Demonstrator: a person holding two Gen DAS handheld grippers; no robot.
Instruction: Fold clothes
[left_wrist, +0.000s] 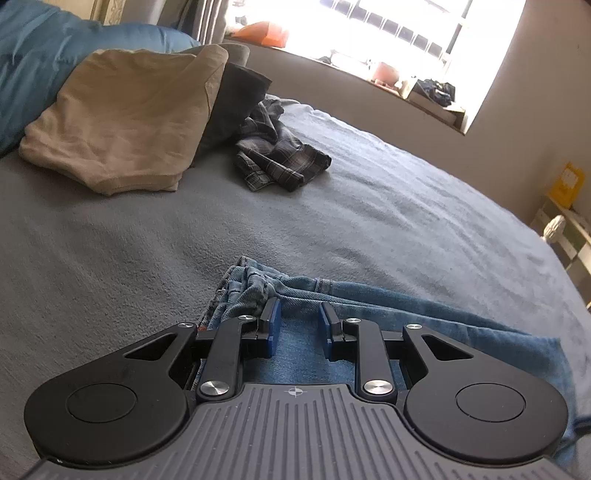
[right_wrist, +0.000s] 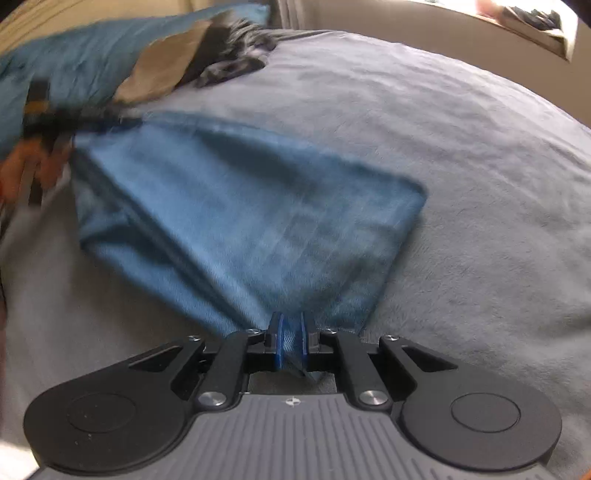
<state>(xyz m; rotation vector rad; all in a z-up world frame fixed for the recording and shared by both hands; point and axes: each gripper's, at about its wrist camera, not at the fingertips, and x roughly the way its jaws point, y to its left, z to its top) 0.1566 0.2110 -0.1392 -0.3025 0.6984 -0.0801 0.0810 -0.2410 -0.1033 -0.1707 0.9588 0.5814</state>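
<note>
A pair of blue jeans (left_wrist: 369, 306) lies on the grey bed cover (left_wrist: 369, 203). My left gripper (left_wrist: 298, 325) is open, its blue pads just above the denim by the bunched waistband, holding nothing. In the right wrist view the jeans (right_wrist: 240, 206) spread out in front of me, blurred by motion. My right gripper (right_wrist: 291, 343) is shut on a pinch of the denim at its near edge. The left gripper (right_wrist: 48, 125) and the hand holding it show blurred at the far left end of the jeans.
A folded beige garment (left_wrist: 122, 122) leans on a blue pillow (left_wrist: 37, 55) at the back left, with a dark garment (left_wrist: 240, 92) and a crumpled plaid one (left_wrist: 280, 155) beside it. A bright window (left_wrist: 388, 33) and cluttered sill lie behind. The bed's right edge (left_wrist: 554, 266) meets shelving.
</note>
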